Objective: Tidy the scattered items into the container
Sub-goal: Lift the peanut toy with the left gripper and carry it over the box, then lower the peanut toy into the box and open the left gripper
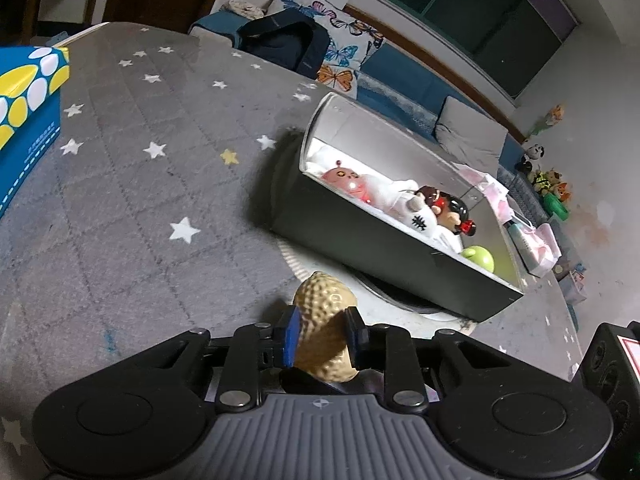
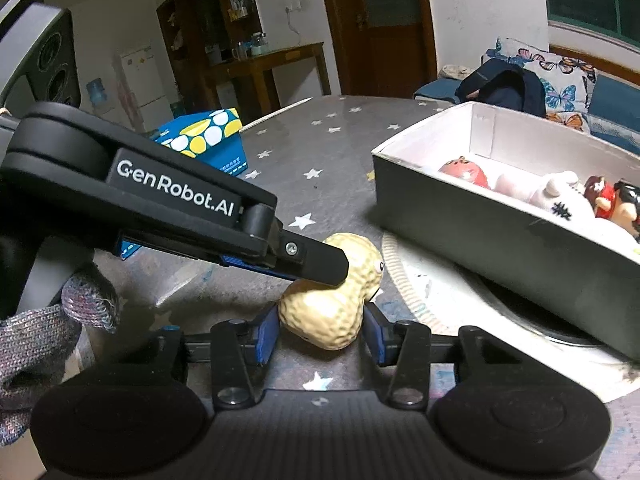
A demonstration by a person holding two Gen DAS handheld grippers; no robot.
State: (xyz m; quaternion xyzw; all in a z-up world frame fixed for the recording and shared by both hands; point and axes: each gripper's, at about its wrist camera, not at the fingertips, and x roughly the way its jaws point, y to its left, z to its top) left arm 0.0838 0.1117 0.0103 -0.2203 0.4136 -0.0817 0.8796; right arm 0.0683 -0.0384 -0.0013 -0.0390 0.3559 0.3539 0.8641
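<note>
1. Showing a grey, star-patterned bench (image 1: 132, 184) with one scattered item left on it in view: a tan peanut-shaped toy (image 2: 332, 304) with a small googly eye, lying just in front of the container.
2. Closing on that toy from two sides at once. Left gripper (image 1: 323, 340) with its blue-padded fingers (image 1: 291, 338) pressed against the narrow waist of the peanut, opened only as wide as that waist. Right gripper (image 2: 320, 334) with its own blue pads set either side of the fatter end, the left pad touching, the right pad touching or a hair off; judged a grip, though not a certain one.
3. Reaching across the right wrist view as a black arm marked with white lettering, its tip resting on top of the peanut; a knitted sleeve (image 2: 60, 316) visible behind it.
4. Holding several tidied toys already, in the container (image 1: 384, 240), a dark box with a pale inside, standing on a round white mat: a pink round-faced toy (image 1: 342, 178), a white plush (image 1: 416, 216), a dark-haired doll in red (image 1: 448, 206) and a green ball (image 1: 480, 258).
5. Sitting apart at the far left, a blue and yellow spotted box (image 1: 28, 120); unclear whether it counts as clutter.
6. Judging the job mostly finished: peanut gripped but not yet lifted, still to be carried over the near wall and dropped inside.
</note>
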